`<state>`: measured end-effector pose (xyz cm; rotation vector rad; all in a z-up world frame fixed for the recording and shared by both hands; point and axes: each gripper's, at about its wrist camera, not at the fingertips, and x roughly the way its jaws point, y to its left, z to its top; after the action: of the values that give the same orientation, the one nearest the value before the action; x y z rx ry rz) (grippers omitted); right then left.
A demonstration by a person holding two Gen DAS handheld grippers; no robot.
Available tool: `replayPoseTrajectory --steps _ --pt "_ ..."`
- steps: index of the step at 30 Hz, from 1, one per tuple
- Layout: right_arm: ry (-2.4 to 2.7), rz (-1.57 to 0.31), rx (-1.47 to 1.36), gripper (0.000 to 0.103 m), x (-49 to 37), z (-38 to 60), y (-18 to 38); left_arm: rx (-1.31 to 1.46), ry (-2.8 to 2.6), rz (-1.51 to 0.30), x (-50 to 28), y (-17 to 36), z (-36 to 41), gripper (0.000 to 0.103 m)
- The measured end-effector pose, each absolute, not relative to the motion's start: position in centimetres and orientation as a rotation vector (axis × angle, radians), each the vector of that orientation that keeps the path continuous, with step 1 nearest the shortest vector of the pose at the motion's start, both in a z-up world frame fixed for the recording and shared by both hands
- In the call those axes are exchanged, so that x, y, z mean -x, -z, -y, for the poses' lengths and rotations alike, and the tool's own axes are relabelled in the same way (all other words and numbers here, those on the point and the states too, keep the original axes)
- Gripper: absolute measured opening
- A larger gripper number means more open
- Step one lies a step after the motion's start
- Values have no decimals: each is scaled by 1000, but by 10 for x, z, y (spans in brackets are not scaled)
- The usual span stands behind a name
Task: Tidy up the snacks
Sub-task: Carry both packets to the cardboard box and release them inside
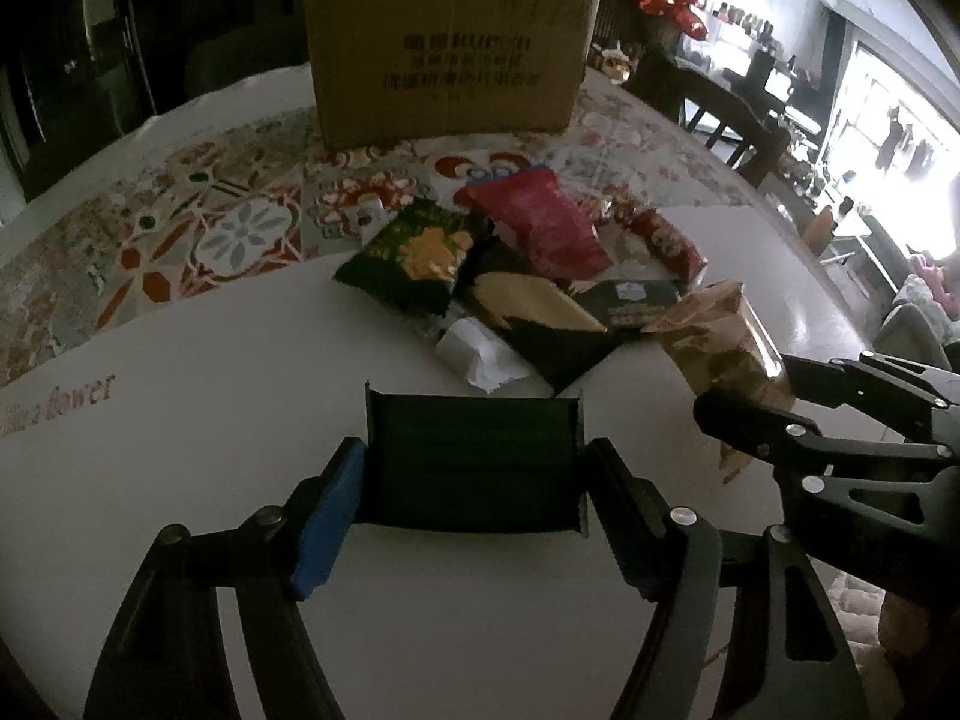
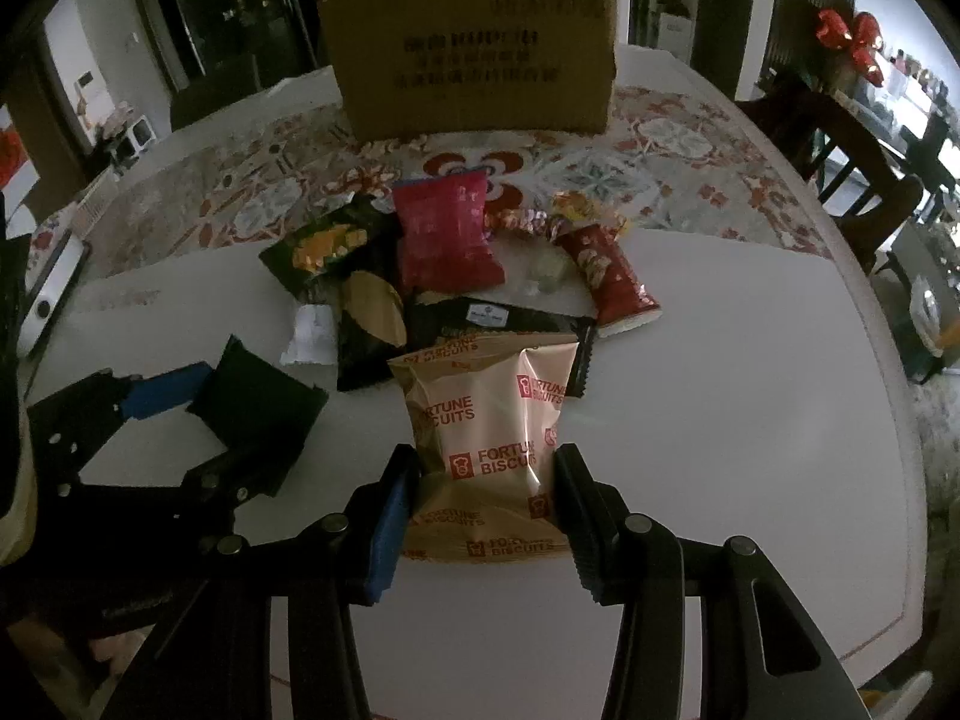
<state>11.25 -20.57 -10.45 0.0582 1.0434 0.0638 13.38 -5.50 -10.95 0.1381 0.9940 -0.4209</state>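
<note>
My left gripper (image 1: 474, 468) is shut on a dark green snack packet (image 1: 474, 462), held just above the white table; it also shows in the right wrist view (image 2: 258, 414). My right gripper (image 2: 486, 480) is shut on a tan Fortune Biscuits bag (image 2: 486, 420), also seen in the left wrist view (image 1: 720, 354). Behind them lies a pile of snacks: a green chip bag (image 1: 414, 252), a pink bag (image 2: 447, 237), a red tube pack (image 2: 612, 276), a black packet (image 2: 498, 318) and a small white wrapper (image 2: 309, 336). A cardboard box (image 2: 474, 48) stands at the back.
The round white table (image 2: 750, 420) carries a patterned tile cloth (image 1: 198, 228) under the box. Dark chairs (image 2: 852, 144) stand to the right beyond the table edge. A white device (image 2: 45, 306) lies at the far left edge.
</note>
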Motion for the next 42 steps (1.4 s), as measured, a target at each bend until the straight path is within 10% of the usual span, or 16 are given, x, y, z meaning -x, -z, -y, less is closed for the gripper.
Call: replayPoseTrajectory --steps 42 --pt "-119 -563 -54 48 -253 239 -51 -100 326 -504 -268 -75 77 73"
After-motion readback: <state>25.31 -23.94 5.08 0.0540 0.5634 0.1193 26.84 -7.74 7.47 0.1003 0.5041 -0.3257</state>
